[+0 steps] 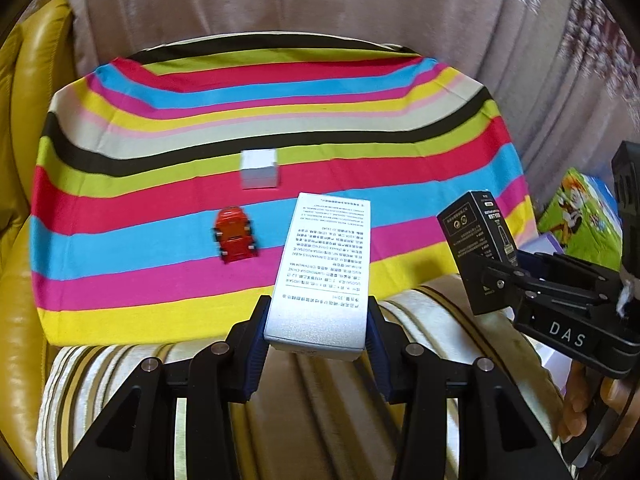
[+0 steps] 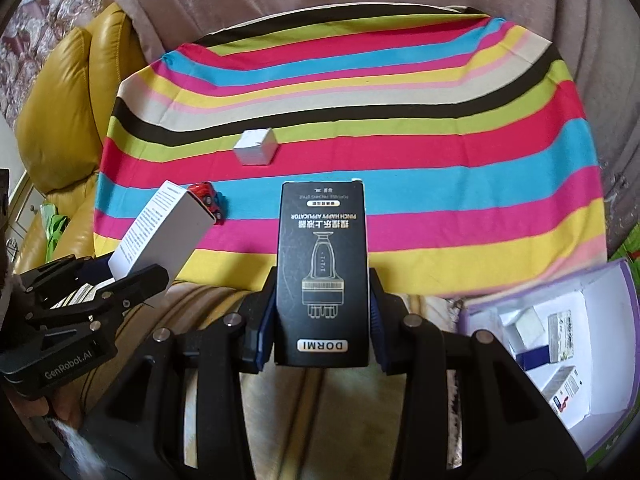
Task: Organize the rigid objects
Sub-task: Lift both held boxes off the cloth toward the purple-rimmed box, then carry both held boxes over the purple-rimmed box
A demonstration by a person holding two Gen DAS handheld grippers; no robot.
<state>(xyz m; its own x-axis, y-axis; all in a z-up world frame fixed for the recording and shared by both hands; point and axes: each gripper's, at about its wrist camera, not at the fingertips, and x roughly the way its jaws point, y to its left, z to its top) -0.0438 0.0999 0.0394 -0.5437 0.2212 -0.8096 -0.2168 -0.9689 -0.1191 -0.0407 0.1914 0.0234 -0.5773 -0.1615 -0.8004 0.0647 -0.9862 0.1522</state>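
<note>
My left gripper point(image 1: 317, 334) is shut on a tall white printed box point(image 1: 324, 272), held above the near edge of the striped cloth point(image 1: 160, 128); the box also shows in the right wrist view point(image 2: 160, 232). My right gripper point(image 2: 322, 326) is shut on a black DORMI box point(image 2: 323, 272), seen in the left wrist view point(image 1: 478, 248) to the right of the white box. A small white cube box point(image 1: 259, 168) point(image 2: 255, 147) and a red toy car point(image 1: 235, 234) point(image 2: 208, 196) lie on the cloth.
A purple-rimmed open box point(image 2: 624, 360) with several small packages sits at the right. A yellow leather armrest point(image 1: 24, 160) borders the left. Striped beige upholstery point(image 1: 120, 364) lies below the grippers. A cartoon-printed item point(image 1: 576, 216) is at far right. Curtains hang behind.
</note>
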